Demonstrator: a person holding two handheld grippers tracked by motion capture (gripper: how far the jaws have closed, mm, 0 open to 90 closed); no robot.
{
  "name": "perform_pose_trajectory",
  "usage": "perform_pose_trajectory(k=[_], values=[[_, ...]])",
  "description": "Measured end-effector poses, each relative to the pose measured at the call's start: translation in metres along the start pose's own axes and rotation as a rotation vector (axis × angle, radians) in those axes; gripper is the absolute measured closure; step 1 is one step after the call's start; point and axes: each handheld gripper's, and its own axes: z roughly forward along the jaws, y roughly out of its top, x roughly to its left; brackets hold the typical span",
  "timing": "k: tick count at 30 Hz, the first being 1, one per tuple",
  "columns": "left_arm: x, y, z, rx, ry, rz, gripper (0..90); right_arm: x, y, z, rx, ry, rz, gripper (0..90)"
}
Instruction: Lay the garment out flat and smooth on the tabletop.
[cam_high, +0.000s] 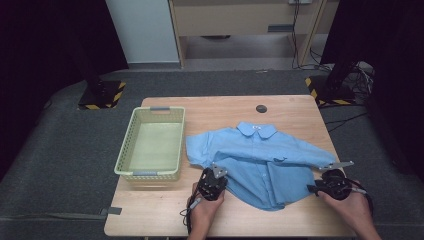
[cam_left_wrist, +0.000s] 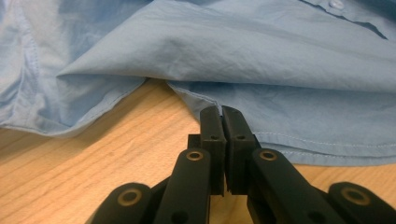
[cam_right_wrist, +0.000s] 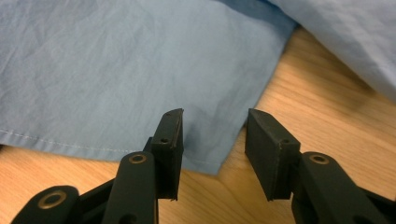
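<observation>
A light blue shirt (cam_high: 260, 160) lies spread on the wooden table (cam_high: 165, 210), collar to the far side. My left gripper (cam_high: 219, 175) is at the shirt's near left hem. In the left gripper view its jaws (cam_left_wrist: 221, 112) are pressed together, with their tips pinching the hem edge of the shirt (cam_left_wrist: 261, 60). My right gripper (cam_high: 314, 189) is at the shirt's near right side, below the sleeve. In the right gripper view it (cam_right_wrist: 215, 116) stands open, and the lower corner of the shirt (cam_right_wrist: 116, 79) lies flat between its jaws, untouched by the pads.
A pale green plastic basket (cam_high: 150, 172) stands left of the shirt with nothing visible in it. A small black round disc (cam_high: 261, 108) lies near the table's far edge. Bare wood runs along the near edge in front of both hands.
</observation>
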Motion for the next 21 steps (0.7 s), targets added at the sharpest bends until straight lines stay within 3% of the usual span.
perform_pose_trajectory(k=[3, 8, 13, 17, 21], values=[[0.003, 0.000, 0.000, -0.003, 0.006, -0.006, 89.0, 0.005, 0.002, 0.001, 0.005, -0.006, -0.010, 63.6], [0.009, 0.002, 0.002, -0.005, 0.004, -0.026, 89.2, 0.011, 0.005, 0.004, -0.001, 0.000, -0.048, 87.7], [0.013, 0.005, -0.011, -0.009, -0.002, -0.011, 89.2, 0.011, 0.012, 0.005, -0.003, -0.007, -0.068, 89.2], [0.019, 0.006, -0.036, -0.039, -0.010, -0.013, 89.3, 0.002, 0.012, -0.013, -0.014, 0.005, -0.052, 89.2], [0.024, -0.006, -0.051, -0.017, -0.004, 0.006, 89.3, -0.009, 0.002, -0.025, -0.005, -0.001, -0.037, 89.2]])
